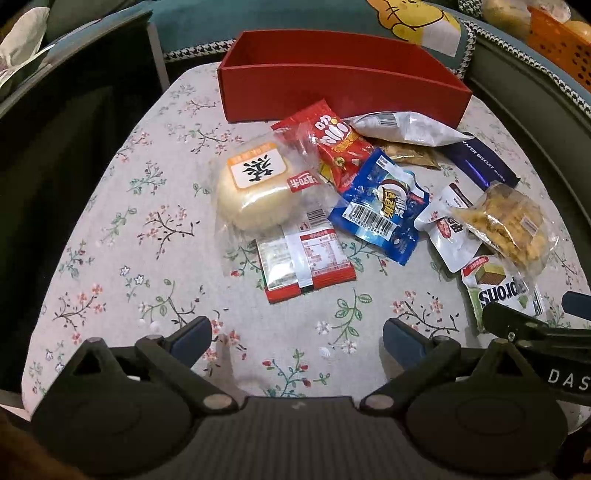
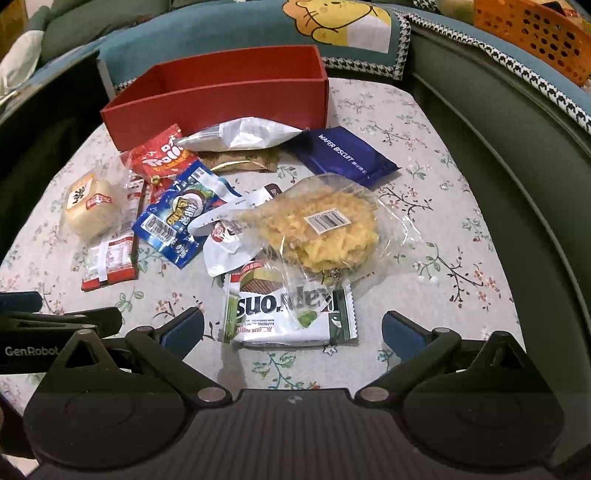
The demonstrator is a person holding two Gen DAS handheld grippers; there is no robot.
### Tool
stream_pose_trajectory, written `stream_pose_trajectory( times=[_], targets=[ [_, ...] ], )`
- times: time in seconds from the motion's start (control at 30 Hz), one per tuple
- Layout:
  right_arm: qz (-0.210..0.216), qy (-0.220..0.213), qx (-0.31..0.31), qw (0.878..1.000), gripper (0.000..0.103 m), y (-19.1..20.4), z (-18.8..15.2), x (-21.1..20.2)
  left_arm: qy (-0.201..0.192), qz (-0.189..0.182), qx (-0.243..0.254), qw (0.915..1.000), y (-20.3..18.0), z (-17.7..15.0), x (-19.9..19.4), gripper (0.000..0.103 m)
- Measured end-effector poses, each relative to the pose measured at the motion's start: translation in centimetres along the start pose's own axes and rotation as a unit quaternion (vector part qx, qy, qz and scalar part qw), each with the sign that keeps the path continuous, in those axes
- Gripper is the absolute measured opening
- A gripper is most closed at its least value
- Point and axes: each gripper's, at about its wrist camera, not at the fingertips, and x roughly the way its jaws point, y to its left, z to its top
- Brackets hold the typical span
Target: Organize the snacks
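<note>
An empty red box (image 1: 332,92) (image 2: 221,99) stands at the far side of the floral cloth. In front of it lies a loose pile of snacks: a round bun in clear wrap (image 1: 255,192) (image 2: 92,210), a red packet (image 1: 306,269), a red gummy bag (image 1: 336,147), a blue bag (image 1: 384,206) (image 2: 181,218), a silver bag (image 1: 406,127), a navy wafer biscuit pack (image 2: 347,155), a clear bag of yellow crisps (image 2: 325,229) and a green-white wafer pack (image 2: 291,314). My left gripper (image 1: 297,339) is open near the red packet. My right gripper (image 2: 293,332) is open around the green-white pack.
The cloth-covered table (image 1: 122,251) drops off at the left into dark space. A green sofa edge (image 2: 517,166) curves along the right. Cushions (image 2: 340,29) sit behind the box, and an orange basket (image 2: 532,33) is at the far right.
</note>
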Motion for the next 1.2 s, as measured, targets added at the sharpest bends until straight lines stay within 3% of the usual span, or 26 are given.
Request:
stream_pose_trajectory(
  times=[1.2],
  targets=[
    [0.0,0.018,0.001,1.0,0.103,0.4,-0.1,1.1,0.008,0.014,0.012,0.9998,-0.2,-0.2,0.4,0.103]
  ],
)
